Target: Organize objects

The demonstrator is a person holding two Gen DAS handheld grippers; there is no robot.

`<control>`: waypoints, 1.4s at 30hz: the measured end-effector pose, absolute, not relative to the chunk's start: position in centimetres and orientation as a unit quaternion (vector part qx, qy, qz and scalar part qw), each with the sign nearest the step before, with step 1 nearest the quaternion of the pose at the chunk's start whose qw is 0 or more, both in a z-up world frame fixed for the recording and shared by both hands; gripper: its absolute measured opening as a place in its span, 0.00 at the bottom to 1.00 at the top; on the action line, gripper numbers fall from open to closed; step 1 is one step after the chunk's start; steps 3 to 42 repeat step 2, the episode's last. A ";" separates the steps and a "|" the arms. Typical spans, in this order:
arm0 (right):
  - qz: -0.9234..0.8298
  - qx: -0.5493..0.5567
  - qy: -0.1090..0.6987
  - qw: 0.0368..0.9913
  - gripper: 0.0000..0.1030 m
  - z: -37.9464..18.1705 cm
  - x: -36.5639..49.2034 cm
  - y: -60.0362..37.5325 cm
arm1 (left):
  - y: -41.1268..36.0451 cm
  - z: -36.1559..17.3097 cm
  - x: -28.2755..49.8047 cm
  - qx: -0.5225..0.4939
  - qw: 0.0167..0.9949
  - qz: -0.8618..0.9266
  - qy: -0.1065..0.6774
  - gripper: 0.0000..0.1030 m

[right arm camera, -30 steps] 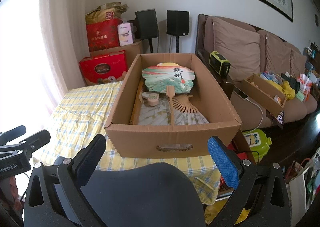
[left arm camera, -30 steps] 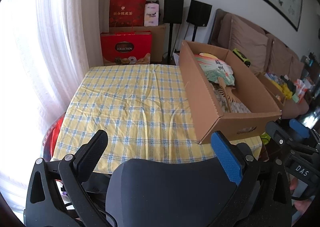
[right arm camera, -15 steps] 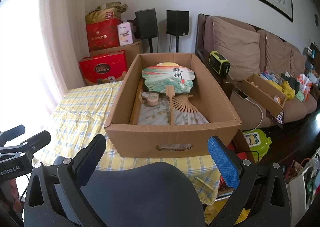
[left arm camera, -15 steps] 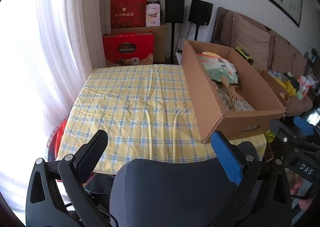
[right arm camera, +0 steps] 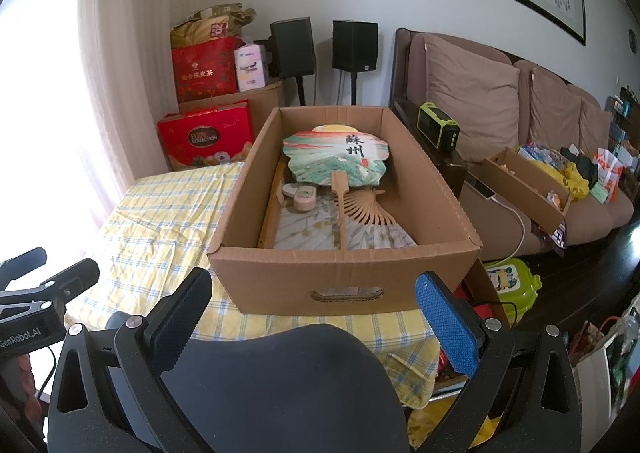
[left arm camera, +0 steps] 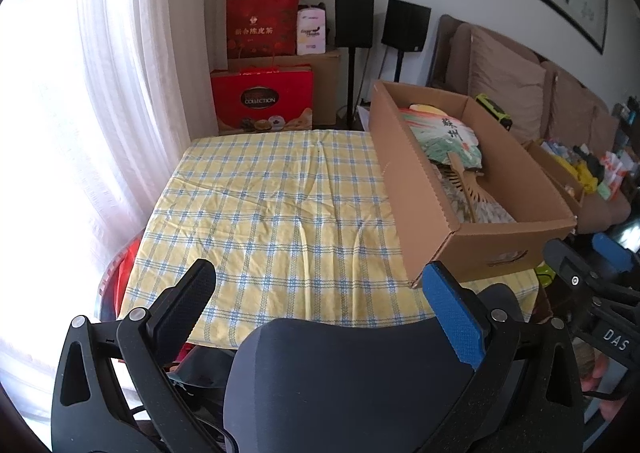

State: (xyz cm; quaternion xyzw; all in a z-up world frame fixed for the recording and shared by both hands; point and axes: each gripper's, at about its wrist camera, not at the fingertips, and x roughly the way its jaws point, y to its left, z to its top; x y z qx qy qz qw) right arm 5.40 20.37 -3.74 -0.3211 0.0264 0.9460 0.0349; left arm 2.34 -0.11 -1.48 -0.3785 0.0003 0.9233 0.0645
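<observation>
Open brown corrugated cardboard box (right arm camera: 344, 253), standing on the right part of the bench, whose yellow-and-blue checked cloth (left arm camera: 272, 213) is bare to the box's left. Inside lie a flat painted hand fan with a wooden handle (right arm camera: 338, 159), resting over a folding fan with spread wooden ribs (right arm camera: 368, 211), and, beside the handle, two small pale remote-like items (right arm camera: 300, 195) that are too small to identify.

Handling, as a judgement: the painted fan is light, stiff and thin, with a face that would crease or tear under pinching, so the wooden handle is the sound place to take hold. The folding fan's slender ribs look fragile; its pivot end is the safer grasp. The box is light but bulky, best lifted by the cut-out handhold (right arm camera: 347, 294) in its near wall.

The left gripper (left arm camera: 320, 293) and the right gripper (right arm camera: 314, 299) both hover short of the bench's near edge with their fingers spread wide apart, holding nothing.

Compared with one second ago, the left wrist view has turned slightly, so the box sits a little farther right in it; the right wrist view is practically unchanged, and the box's contents lie as they did.
</observation>
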 end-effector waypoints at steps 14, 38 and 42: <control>0.946 -0.321 0.027 0.035 1.00 -3.7 5.4 20.3 | -0.1 -1.5 2.3 -0.380 0.066 0.923 -0.001 1.00; 0.946 -0.321 0.027 0.035 1.00 -3.7 5.4 20.3 | -0.1 -1.5 2.3 -0.380 0.066 0.923 -0.001 1.00; 0.946 -0.321 0.027 0.035 1.00 -3.7 5.4 20.3 | -0.1 -1.5 2.3 -0.380 0.066 0.923 -0.001 1.00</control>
